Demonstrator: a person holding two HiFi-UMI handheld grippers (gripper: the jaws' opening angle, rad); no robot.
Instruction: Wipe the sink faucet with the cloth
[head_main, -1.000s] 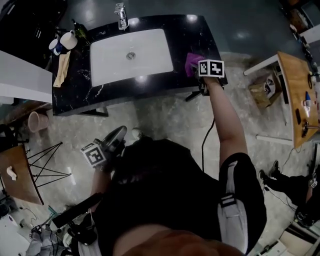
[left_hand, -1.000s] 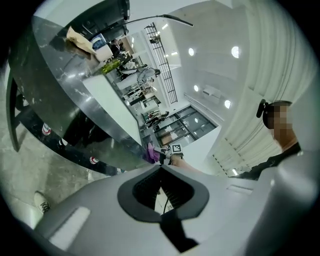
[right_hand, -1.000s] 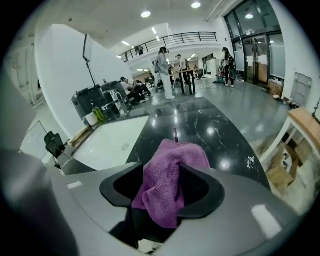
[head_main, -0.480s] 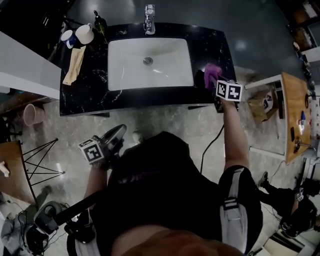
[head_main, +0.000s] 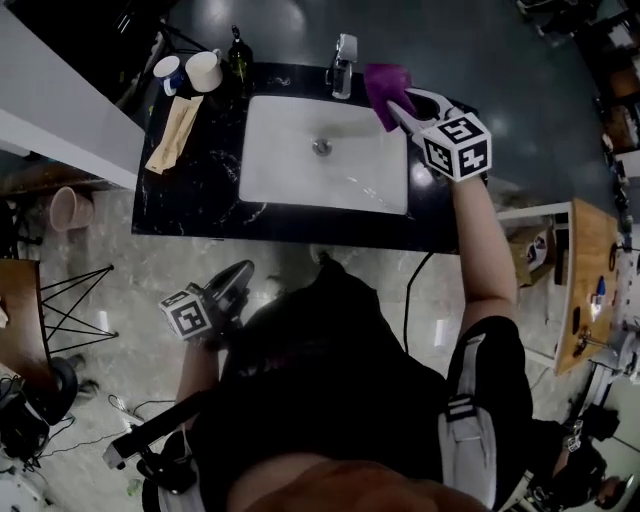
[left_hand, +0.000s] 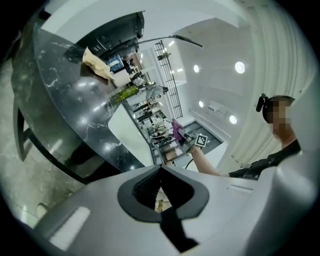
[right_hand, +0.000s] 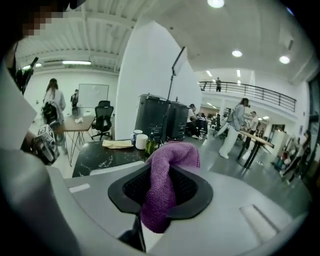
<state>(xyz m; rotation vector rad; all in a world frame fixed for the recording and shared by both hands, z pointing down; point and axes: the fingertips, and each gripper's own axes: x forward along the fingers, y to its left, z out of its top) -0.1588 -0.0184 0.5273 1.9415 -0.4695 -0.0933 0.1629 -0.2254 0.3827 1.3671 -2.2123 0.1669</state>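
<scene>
The right tongs (head_main: 403, 108) are pinched narrow on the cloth (head_main: 382, 88). The purple fabric runs up between the pads and flops over ahead of them. Gripping it by the middle like this leaves a loose, padded fold out in front, which looks like the sensible face to rub metal with, keeping the hard pads off the faucet (head_main: 343, 65).

The faucet stands just to the left of the right tongs' tip and apart from the cloth, so wiping has not yet begun. The tongs are held above the counter (head_main: 190, 190) at the back right corner of the sink (head_main: 290, 170), probably so the cloth can come at the spout from the side instead of dragging through the basin.

The left tongs (head_main: 238, 278) are closed with nothing between them, held low by the person's side. They are well short of the counter edge and far from the right tongs. That fits a one-handed job: the spare tool is kept out of the way.

Two cups (head_main: 205, 70), a bottle (head_main: 238, 55) and a tan rag (head_main: 175, 130) sit well to the left of the right tongs, beyond the faucet and clear of the likely wiping path.
</scene>
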